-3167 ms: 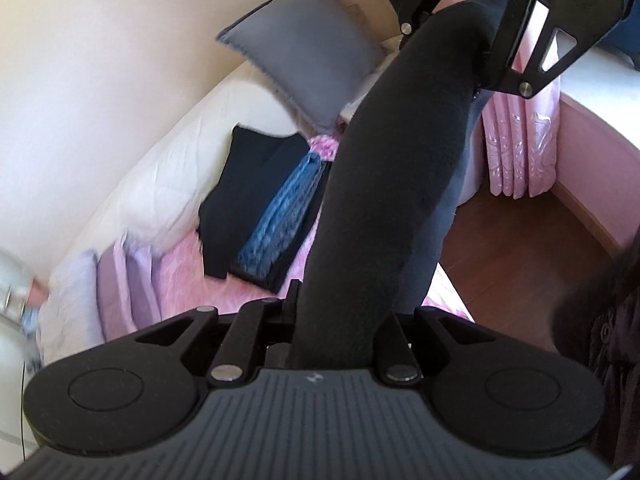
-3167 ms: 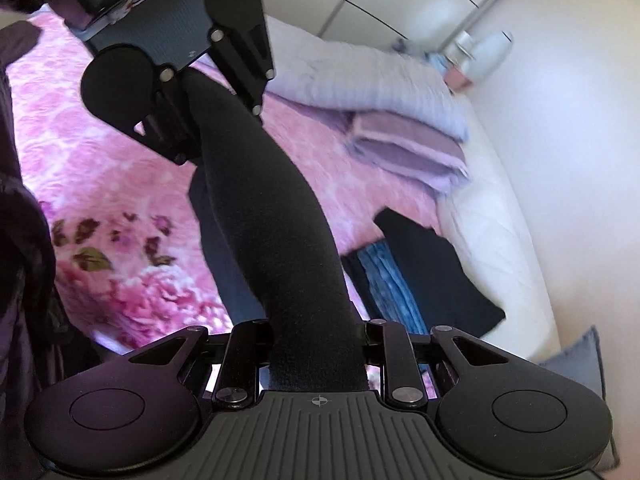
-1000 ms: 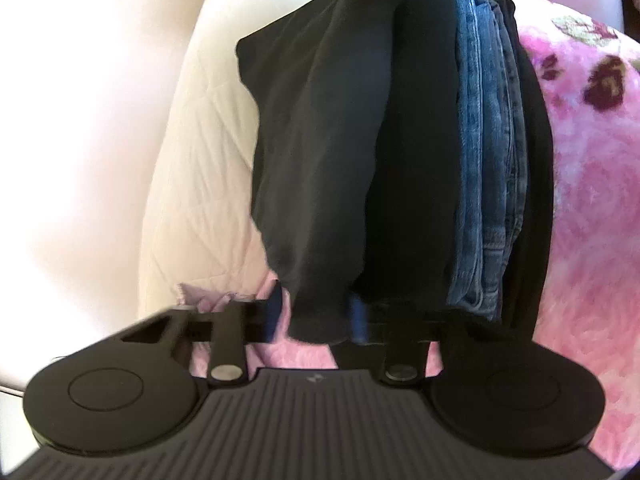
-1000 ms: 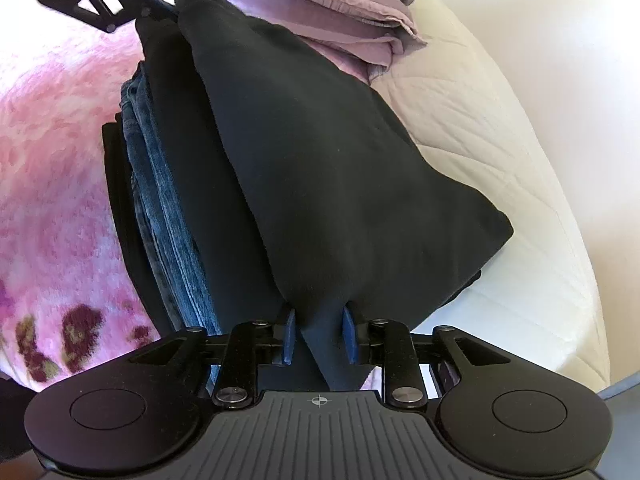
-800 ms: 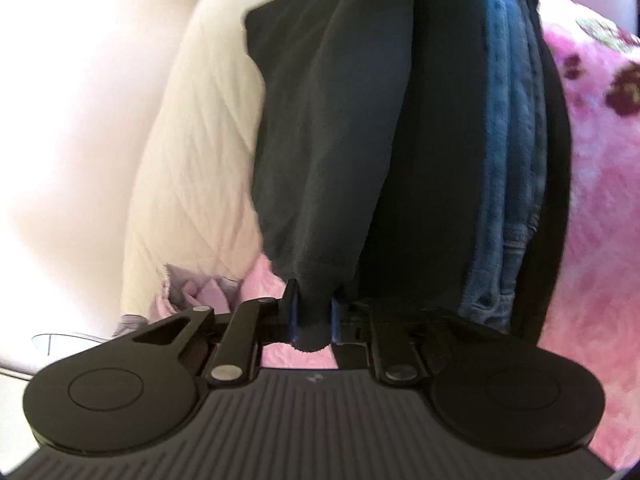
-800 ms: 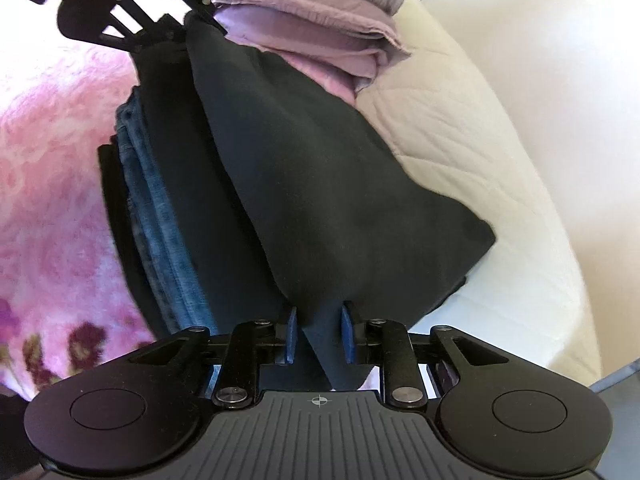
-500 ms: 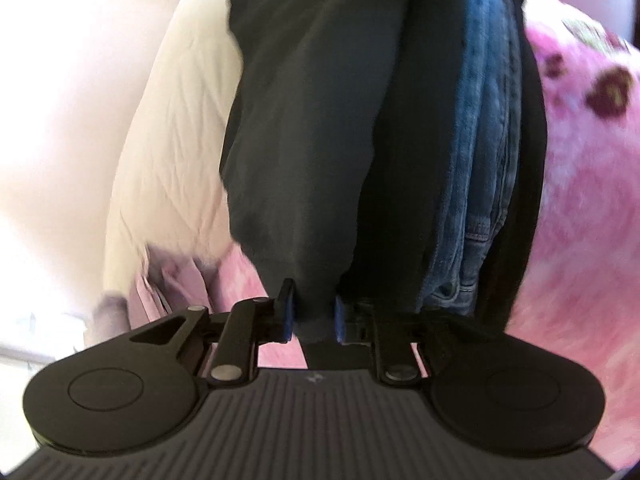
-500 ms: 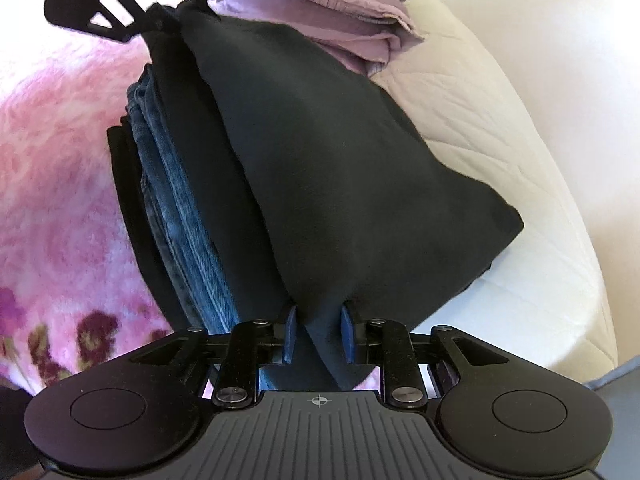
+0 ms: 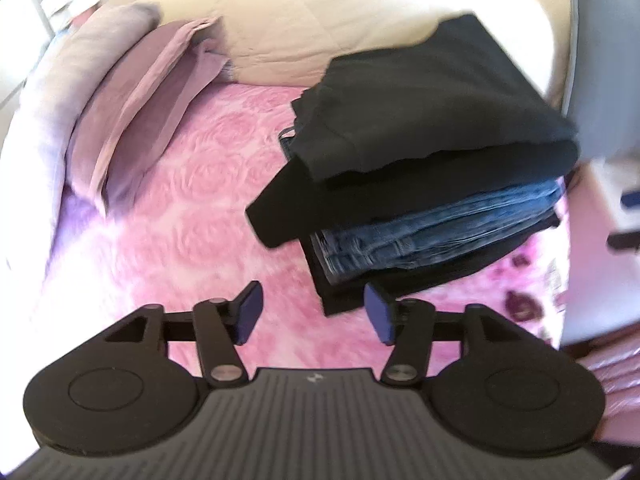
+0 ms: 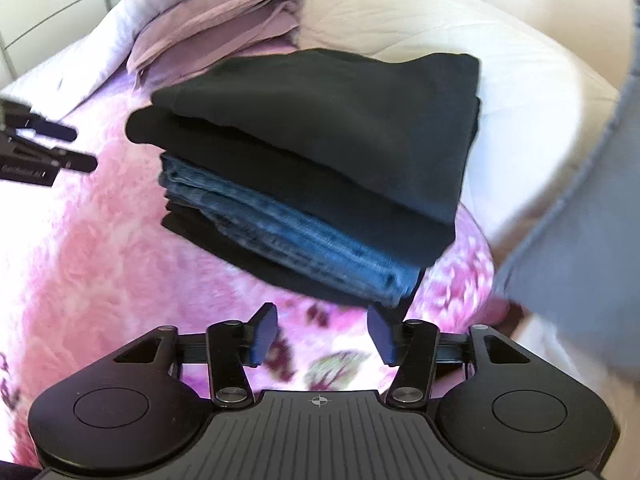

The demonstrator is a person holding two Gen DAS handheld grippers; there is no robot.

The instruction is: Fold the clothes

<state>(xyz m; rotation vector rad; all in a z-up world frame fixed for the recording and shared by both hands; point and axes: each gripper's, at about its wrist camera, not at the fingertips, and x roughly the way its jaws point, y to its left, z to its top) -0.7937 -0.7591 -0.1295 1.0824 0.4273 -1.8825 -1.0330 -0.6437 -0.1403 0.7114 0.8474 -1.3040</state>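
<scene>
Right wrist: left gripper (image 10: 44, 148) label too blurred

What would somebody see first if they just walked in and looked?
First, the pile of folded clothes in the middle of the fluffy pink blanket: dark tops above, blue jeans squeezed in beneath them. Next, the two black grippers, left gripper and right gripper, both open and empty just in front of the pile. Behind it sit folded purple sheets.
</scene>
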